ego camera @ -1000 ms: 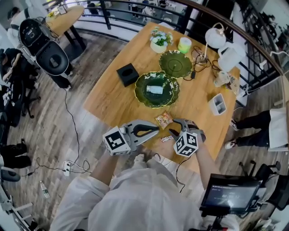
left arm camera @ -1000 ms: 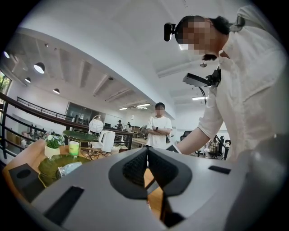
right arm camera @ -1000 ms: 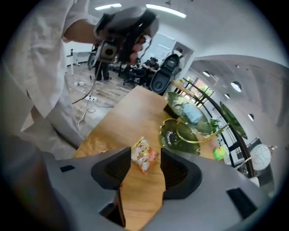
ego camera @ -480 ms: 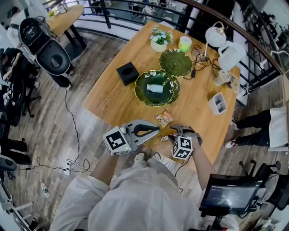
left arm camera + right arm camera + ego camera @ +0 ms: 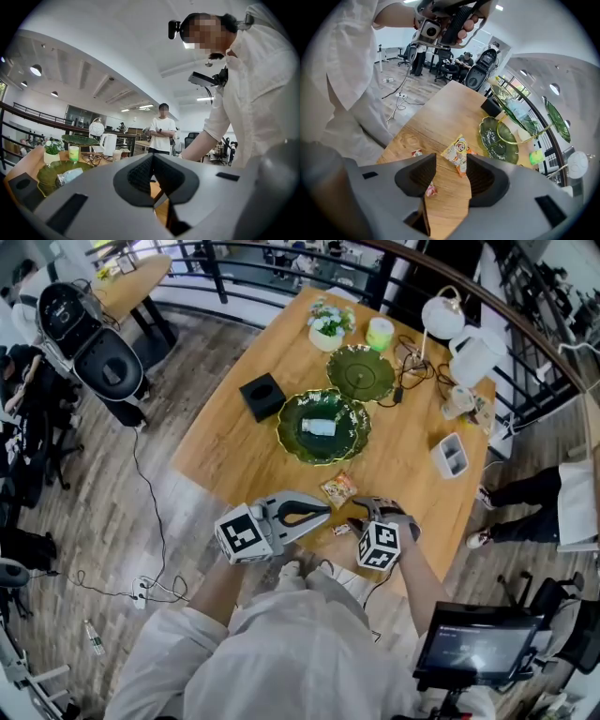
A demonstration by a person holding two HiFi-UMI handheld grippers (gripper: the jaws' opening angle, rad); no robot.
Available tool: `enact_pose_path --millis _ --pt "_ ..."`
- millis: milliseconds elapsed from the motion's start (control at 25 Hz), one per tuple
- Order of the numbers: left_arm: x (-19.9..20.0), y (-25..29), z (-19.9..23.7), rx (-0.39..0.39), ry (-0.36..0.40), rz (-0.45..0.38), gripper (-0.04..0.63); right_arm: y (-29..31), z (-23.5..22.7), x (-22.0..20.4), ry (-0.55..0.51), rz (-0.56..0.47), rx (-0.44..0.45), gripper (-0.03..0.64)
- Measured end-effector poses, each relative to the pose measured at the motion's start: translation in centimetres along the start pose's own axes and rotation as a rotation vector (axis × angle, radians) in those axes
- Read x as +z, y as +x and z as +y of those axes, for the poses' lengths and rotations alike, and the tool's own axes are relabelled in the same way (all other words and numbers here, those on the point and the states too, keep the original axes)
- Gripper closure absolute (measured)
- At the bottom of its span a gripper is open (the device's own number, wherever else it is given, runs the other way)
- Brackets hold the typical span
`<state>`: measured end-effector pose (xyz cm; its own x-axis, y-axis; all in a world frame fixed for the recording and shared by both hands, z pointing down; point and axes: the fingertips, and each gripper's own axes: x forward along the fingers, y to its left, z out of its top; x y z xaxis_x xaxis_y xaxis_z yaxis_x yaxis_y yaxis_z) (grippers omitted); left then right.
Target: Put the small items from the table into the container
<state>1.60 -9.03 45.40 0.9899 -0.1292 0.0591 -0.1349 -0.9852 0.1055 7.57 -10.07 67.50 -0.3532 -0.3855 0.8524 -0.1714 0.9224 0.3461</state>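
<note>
My right tool (image 5: 451, 163) hangs released with the snack packet (image 5: 338, 488) just ahead of its jaws on the worktop (image 5: 440, 112), so I reckon settling squarely astride it matters; my left tool (image 5: 152, 161) is clenched on nothing.

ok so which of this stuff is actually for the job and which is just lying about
For the job: snack packet, red sweet, green dish, silver packet already in it.
Lying about: black box, plant pot, green cup, lamp, kettle.

Left claw (image 5: 322, 510) with jaws together, right claw (image 5: 360, 516) with jaws apart, side by side.
</note>
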Motion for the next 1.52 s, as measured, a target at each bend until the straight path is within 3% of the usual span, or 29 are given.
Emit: enact_pose_path --millis 120,360,480,1000,1280,1520 --pt "-0.4 0.3 -0.6 -0.022 0.029 0.029 0.589 0.0 0.0 -0.1 0.003 -0.004 -0.005 0.414" --pt "-1.0 0.5 -0.9 -0.059 -0.013 0.053 0.589 0.0 -0.6 0.0 0.008 -0.005 -0.011 0.416" --pt "-0.1 0.5 -0.9 -0.062 -0.047 0.012 0.588 -0.1 -0.7 0.2 0.01 -0.008 -0.016 0.414" --pt "0.8 0.0 -0.1 -0.03 -0.044 -0.031 0.588 0.2 -0.6 0.5 -0.025 -0.003 -0.002 0.416" --pt "0.9 -0.1 -0.1 -0.02 -0.042 -0.031 0.588 1.3 2.0 0.0 -0.119 0.04 0.083 0.416" --pt "0.9 -0.4 -0.2 -0.009 -0.045 -0.032 0.588 3.0 5.0 -1.7 -0.284 0.142 0.179 0.416"
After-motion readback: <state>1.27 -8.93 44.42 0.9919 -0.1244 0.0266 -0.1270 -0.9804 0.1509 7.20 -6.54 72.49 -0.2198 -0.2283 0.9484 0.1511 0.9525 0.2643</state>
